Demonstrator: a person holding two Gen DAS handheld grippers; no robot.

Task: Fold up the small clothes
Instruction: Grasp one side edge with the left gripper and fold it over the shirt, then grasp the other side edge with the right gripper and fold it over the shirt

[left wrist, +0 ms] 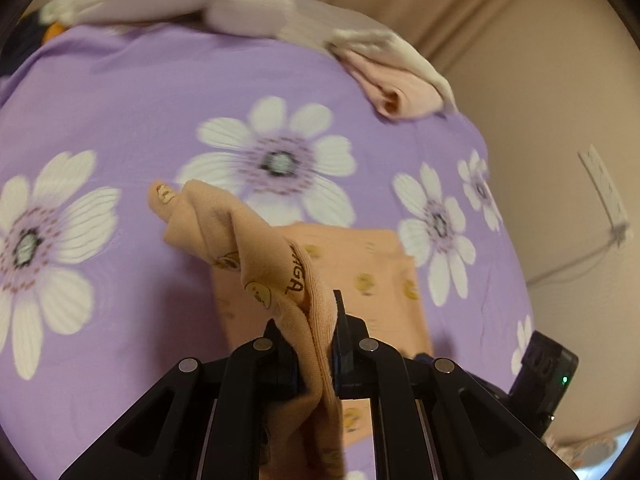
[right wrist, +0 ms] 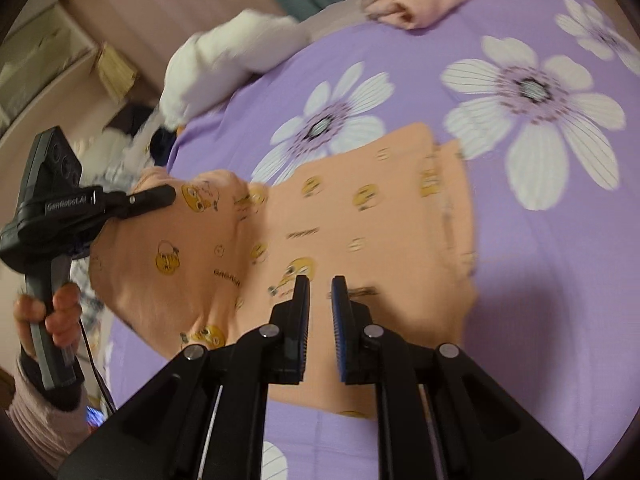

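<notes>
Peach garment with yellow cartoon faces lies partly flat on the purple flowered bedsheet, one end lifted off it. The left hand-held gripper is clamped on that raised fold of cloth. The right hand-held gripper hovers above the flat part, its jaws almost closed with nothing between them. A folded pink cloth rests near the bed's far edge.

The left gripper is pinching peach fabric between its fingers; the right gripper is hovering with fingers nearly together, gripping nothing.
</notes>
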